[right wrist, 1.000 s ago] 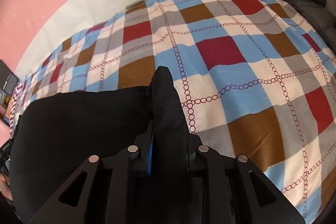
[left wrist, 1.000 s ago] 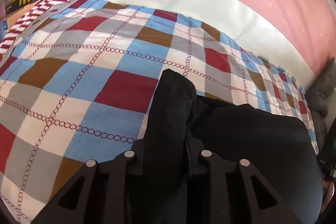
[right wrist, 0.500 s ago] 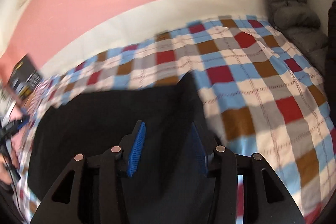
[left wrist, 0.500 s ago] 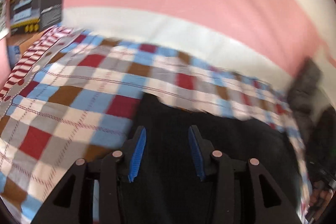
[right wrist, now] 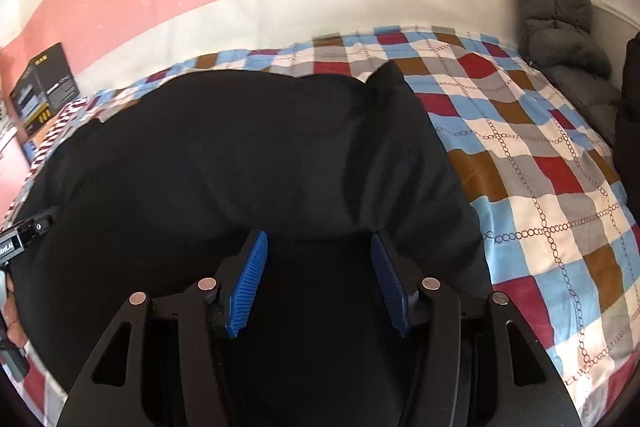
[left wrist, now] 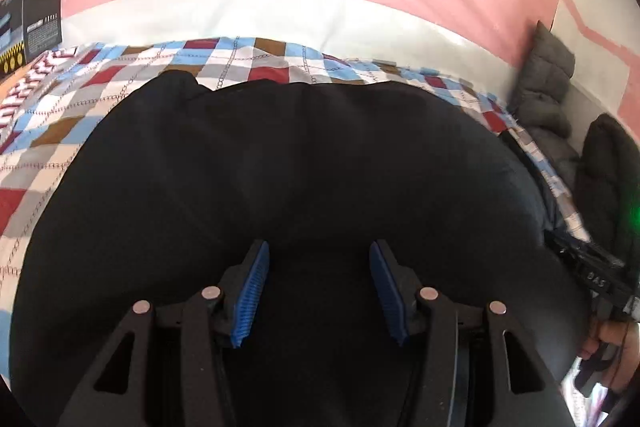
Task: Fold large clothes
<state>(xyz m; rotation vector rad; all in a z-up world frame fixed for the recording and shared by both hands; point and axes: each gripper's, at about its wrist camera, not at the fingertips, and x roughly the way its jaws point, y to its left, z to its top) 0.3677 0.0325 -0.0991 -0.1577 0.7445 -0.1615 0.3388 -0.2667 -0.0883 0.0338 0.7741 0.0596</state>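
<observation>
Fingers first: on my left gripper (left wrist: 316, 287) the blue pads (left wrist: 252, 293) stand apart and the jaws are opening, nothing pinched; only dark cloth shows below the gap. My right gripper (right wrist: 316, 281) reads the same, pads (right wrist: 246, 287) spread, jaws opening, no fabric caught between them.

Black garment (left wrist: 300, 163) lies flat on the checked bedsheet (right wrist: 540, 187), directly ahead of and beneath both sets of fingers. Its long axis runs across the bed, side to side in both views. Far edge lies close to the bed's far side, with a strip of sheet showing beyond it. Left gripper sits over the garment's left part, right gripper over its right part; neither looks clearly nearer to the cloth.

Judgement: one fold looks laid down; a next fold would want the two short ends, which lie outward from each gripper.

View differences: left wrist view shows the raised far-left corner and the other gripper with a hand (left wrist: 612, 343) at right. Right wrist view shows the far-right corner sticking up, the wide bare sheet to the right, and grey cushions (right wrist: 556, 11).
</observation>
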